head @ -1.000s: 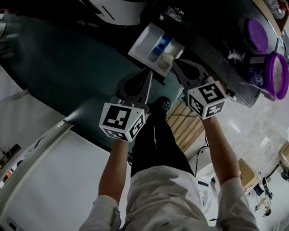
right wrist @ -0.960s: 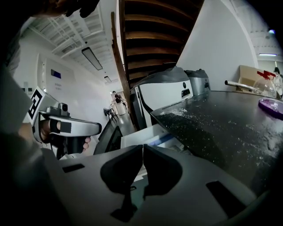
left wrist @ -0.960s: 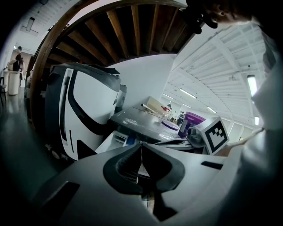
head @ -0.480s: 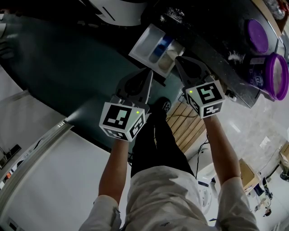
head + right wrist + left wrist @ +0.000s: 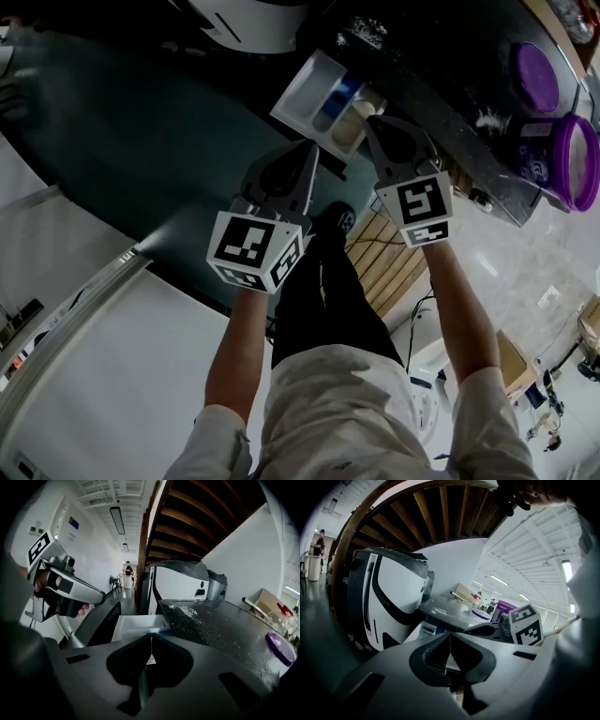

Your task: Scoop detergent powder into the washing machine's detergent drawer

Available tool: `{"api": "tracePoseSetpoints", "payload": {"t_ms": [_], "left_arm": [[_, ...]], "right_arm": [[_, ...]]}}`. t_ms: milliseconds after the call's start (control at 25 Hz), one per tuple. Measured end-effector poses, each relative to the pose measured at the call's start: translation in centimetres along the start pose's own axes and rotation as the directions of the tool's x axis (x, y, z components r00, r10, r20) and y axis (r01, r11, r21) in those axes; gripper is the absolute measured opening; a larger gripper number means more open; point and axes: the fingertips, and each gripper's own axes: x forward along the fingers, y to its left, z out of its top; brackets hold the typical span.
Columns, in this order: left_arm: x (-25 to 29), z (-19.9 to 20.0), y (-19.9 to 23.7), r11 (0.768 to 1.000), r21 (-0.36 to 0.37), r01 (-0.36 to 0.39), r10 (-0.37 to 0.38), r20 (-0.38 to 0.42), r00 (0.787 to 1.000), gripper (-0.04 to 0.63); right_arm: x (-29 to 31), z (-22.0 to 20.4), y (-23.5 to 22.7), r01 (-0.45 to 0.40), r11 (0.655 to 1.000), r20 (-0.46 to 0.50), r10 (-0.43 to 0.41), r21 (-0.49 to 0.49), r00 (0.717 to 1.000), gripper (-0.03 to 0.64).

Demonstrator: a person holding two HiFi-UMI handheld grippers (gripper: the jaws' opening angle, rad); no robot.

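Nearing detergent drawer (image 5: 302, 89), right hand-held gripper (image 5: 371, 120) advanced

The left tool (image 5: 449, 637) fills the bottom, its jaws pressed together with nothing between them. At 9 o'clock stands a white machine (image 5: 393, 597). Past the jaw tips a dark, powder-flecked surface (image 5: 450, 610) carries a purple tub (image 5: 502, 606) at 3 o'clock. Just left of the tips is the white drawer (image 5: 427, 629). The right tool (image 5: 468, 631) reaches in from 4 o'clock.

open workshop hall: truss roof (image 5: 534, 536), strip light (image 5: 117, 520), washing machine (image 5: 389, 602).
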Motion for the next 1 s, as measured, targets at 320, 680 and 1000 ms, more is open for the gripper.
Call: {"api": "tracePoseSetpoints", "payload": {"t_ms": [320,680,1000], "left_arm": [[0.02,-0.1,-0.04,1.0,0.002,0.001,-0.001,-0.002,1.0,0.02],[-0.19,-0.23,0.03,1.0,0.003,-0.001,0.001,0.0,1.0,0.02],[-0.44,-0.42,0.05,1.0,0.005,-0.003,0.003,-0.002,1.0,0.02]], "right_arm": [[-0.05,0.32,0.13,0.047,0.988,0.0,-0.048,-0.144,0.999,0.009],[-0.14,0.38,0.68,0.098,0.945,0.006,-0.101,-0.311,0.995,0.009],[-0.52,0.83,0.94,0.15,0.896,0.028,-0.152,-0.417,0.988,0.009]]}}
